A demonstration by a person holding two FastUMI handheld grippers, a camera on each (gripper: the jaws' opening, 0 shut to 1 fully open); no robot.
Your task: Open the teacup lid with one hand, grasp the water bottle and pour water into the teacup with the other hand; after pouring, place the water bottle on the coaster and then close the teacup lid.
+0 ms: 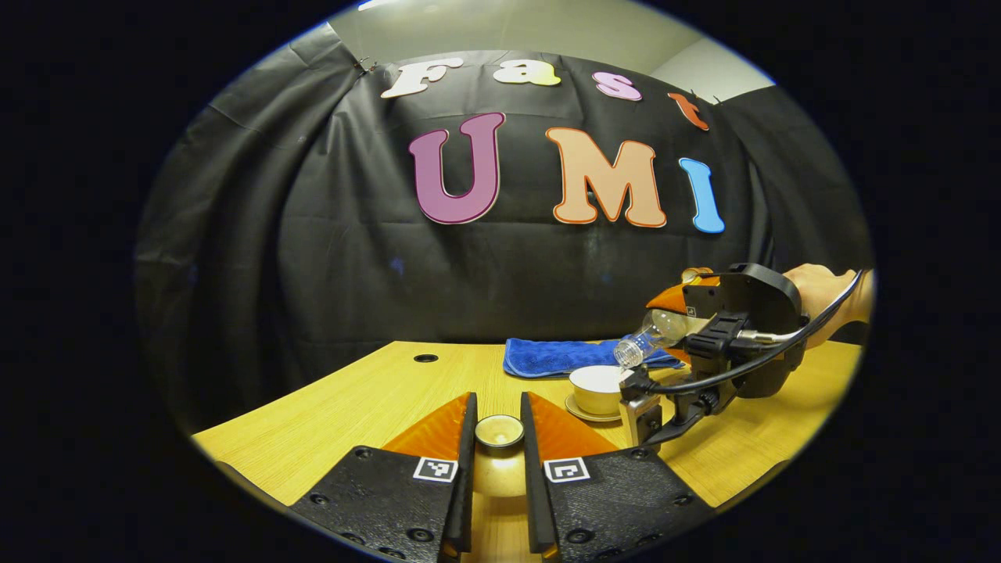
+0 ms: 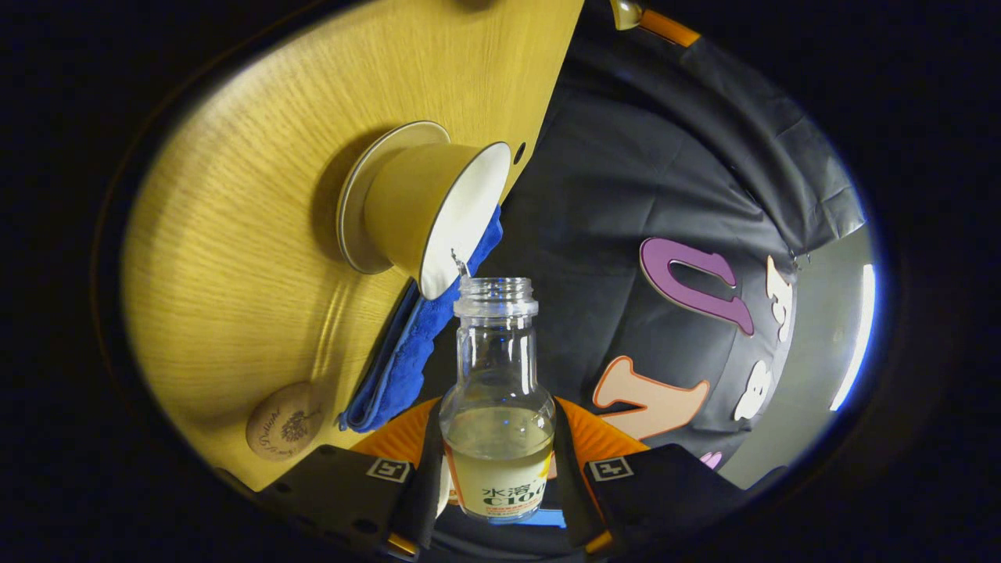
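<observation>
Pouring is under way at the far right of the wooden table (image 1: pixel 352 399). In the left gripper view, the right gripper (image 1: pixel 708 324), carried by a hand (image 1: pixel 821 291), holds the water bottle (image 1: pixel 653 332) tipped mouth-down over the open teacup (image 1: pixel 596 387), which sits on its saucer (image 1: pixel 583 413).

In the right gripper view the right gripper (image 2: pixel 498 469) has both fingers pressed against the labelled lower body of the bottle (image 2: pixel 498 391). The bottle's open mouth is just beside the teacup (image 2: pixel 426 211) rim, with a thin trickle of water between them. Liquid remains in the lower part of the bottle.

The left gripper (image 1: pixel 498 461) is narrowed around the teacup lid (image 1: pixel 499 432), both fingers against its sides, held near the table's front edge and well apart from the cup.

Surroundings: a folded blue cloth (image 1: pixel 559 356) lies behind the teacup, near the black curtain; in the right gripper view the cloth (image 2: pixel 414 344) runs along the table edge just beside the cup. A round wooden coaster (image 2: pixel 285 421) lies bare on the table, apart from the saucer (image 2: pixel 367 195). A small dark hole (image 1: pixel 425 358) marks the tabletop at the left rear.

Obstructions: the right gripper's body and cable cover most of the bottle in the left gripper view, and part of the saucer. The lid's lower part is hidden between the fingers. The level of water inside the cup cannot be made out.
</observation>
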